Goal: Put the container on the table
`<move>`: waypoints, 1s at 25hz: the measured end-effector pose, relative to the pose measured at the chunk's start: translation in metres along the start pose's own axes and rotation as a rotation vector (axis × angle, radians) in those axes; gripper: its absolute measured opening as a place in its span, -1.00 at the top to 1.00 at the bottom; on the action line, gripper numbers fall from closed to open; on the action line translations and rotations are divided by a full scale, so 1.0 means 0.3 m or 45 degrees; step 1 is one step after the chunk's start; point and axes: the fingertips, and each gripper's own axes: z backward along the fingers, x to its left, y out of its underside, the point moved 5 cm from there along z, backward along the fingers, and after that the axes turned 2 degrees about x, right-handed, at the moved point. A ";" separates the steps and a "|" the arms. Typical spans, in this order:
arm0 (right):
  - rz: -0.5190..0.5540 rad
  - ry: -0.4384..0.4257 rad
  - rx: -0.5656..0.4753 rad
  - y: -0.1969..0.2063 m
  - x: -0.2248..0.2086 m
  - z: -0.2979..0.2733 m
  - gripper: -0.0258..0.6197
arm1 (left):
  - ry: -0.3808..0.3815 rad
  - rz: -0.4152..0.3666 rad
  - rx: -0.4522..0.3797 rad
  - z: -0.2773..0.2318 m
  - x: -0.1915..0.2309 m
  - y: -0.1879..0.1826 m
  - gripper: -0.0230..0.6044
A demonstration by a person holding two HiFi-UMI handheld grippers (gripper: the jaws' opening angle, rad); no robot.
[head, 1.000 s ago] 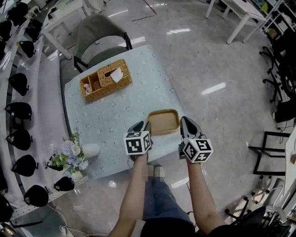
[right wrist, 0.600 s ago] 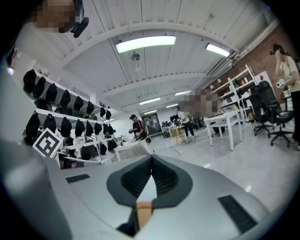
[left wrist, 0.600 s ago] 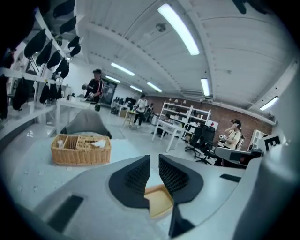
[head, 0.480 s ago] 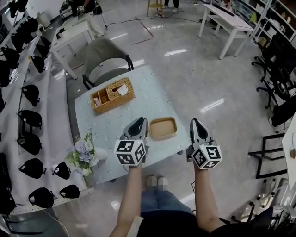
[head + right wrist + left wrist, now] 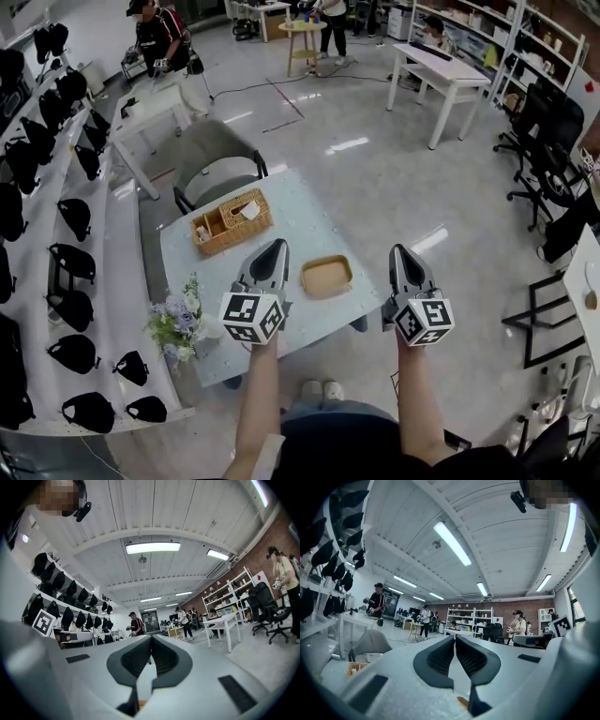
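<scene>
While high above the container (image 5: 326, 277), left claw (image 5: 274, 247) and right claw (image 5: 401, 252) level, tips together.

Container (image 5: 326, 277): on table (image 5: 300, 220), near its front edge, between the grippers; just right of left gripper (image 5: 276, 247), apart from it; well left of right gripper (image 5: 401, 251), which hangs off the table's right side.
Basket (image 5: 231, 221): on table, ahead and left of left gripper.
Flowers (image 5: 176, 321): left of left gripper, at the table's near left corner.
Chair (image 5: 217, 157): beyond the table, behind basket.
</scene>
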 end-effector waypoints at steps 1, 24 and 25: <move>0.005 0.001 -0.009 -0.011 0.000 0.008 0.92 | 0.001 -0.015 -0.017 0.008 -0.003 -0.018 0.87; 0.077 0.043 0.021 -0.033 0.009 0.052 0.93 | -0.019 -0.068 -0.029 0.062 0.013 -0.062 0.90; 0.077 0.044 0.024 -0.033 0.008 0.052 0.93 | -0.018 -0.068 -0.026 0.060 0.013 -0.061 0.90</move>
